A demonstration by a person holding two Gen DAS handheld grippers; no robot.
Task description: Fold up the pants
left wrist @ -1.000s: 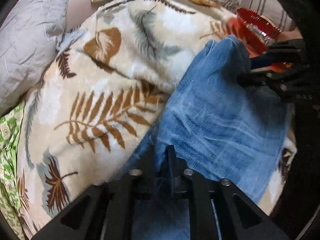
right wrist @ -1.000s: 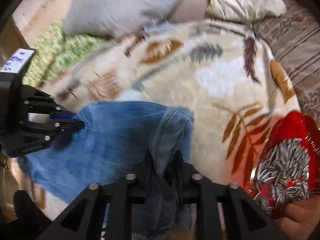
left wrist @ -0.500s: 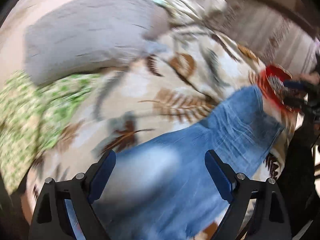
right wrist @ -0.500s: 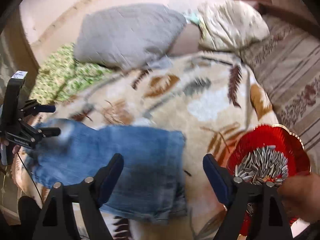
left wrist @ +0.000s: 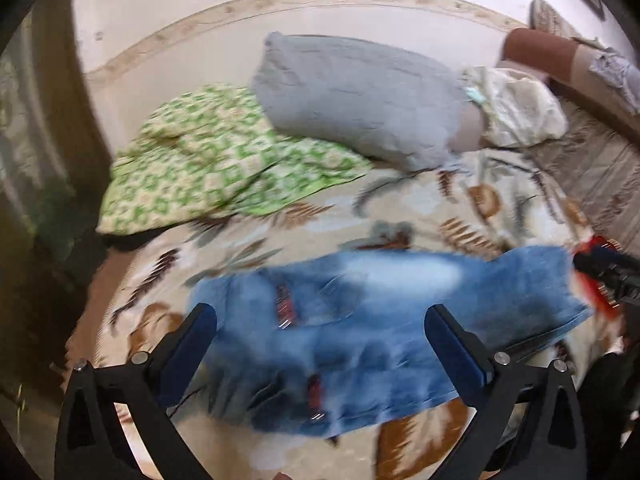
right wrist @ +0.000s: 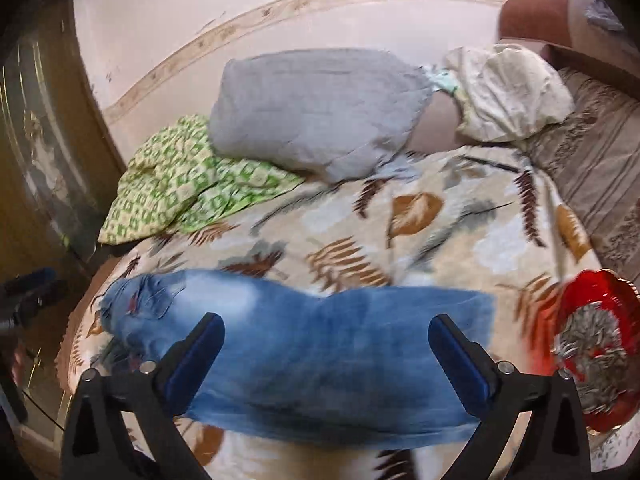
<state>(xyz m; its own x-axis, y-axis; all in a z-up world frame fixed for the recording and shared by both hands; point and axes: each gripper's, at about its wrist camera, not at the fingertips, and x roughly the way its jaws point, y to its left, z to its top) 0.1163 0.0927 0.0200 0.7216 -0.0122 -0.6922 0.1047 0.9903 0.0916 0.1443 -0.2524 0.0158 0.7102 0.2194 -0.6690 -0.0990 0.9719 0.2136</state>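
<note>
Green cloth (right wrist: 180, 196) at far left, up-left of jeans. Grey pillow (right wrist: 316, 108) beyond jeans, overlapping green cloth's edge. Jeans (right wrist: 320, 352) flat, folded lengthwise, on leaf blanket (right wrist: 420, 216) over bed; waist end at left, hem at right. Left claw (left wrist: 320, 330) above waist half, jaws just opened wide, nothing between pads. Right claw (right wrist: 326, 336) above hem half, jaws just opened wide too, holding nothing. Cream pillow (right wrist: 508, 92) beyond jeans, right of grey pillow. Red dish (right wrist: 592, 344) with seeds just right of hem.
</note>
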